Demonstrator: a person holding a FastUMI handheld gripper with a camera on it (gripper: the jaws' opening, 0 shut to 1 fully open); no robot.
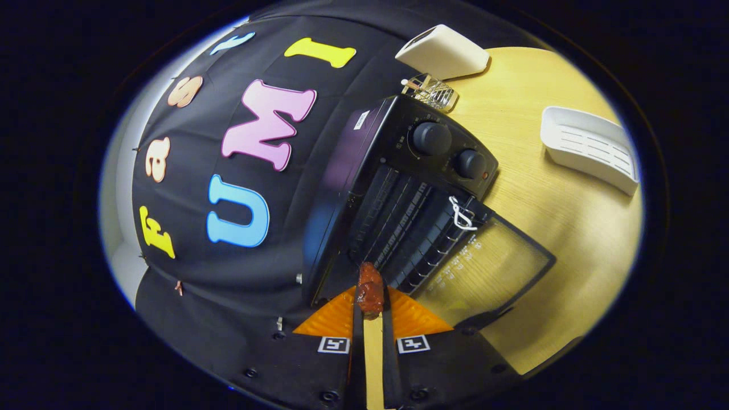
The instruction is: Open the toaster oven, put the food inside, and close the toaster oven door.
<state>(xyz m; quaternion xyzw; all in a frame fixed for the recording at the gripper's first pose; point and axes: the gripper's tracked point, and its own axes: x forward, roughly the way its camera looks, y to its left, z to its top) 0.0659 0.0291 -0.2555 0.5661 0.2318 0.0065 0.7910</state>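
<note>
Two fingers of the gripper (371,310) are clamped on a reddish-brown piece of food (370,290), held just before the open toaster oven (398,188), whose glass door (490,267) lies folded down on the wooden tabletop (547,216) at four o'clock from the food.

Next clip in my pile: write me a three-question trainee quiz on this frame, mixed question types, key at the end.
1. True or false: the toaster oven door is shut.
2. What does the gripper hold? A) a spoon B) the reddish-brown piece of food C) nothing
3. Fill in: the white tray lies on the wooden ____.

Key
1. False: the glass door hangs open, with the rack visible inside.
2. B: both fingers press on it, just in front of the oven's opening.
3. table
</note>
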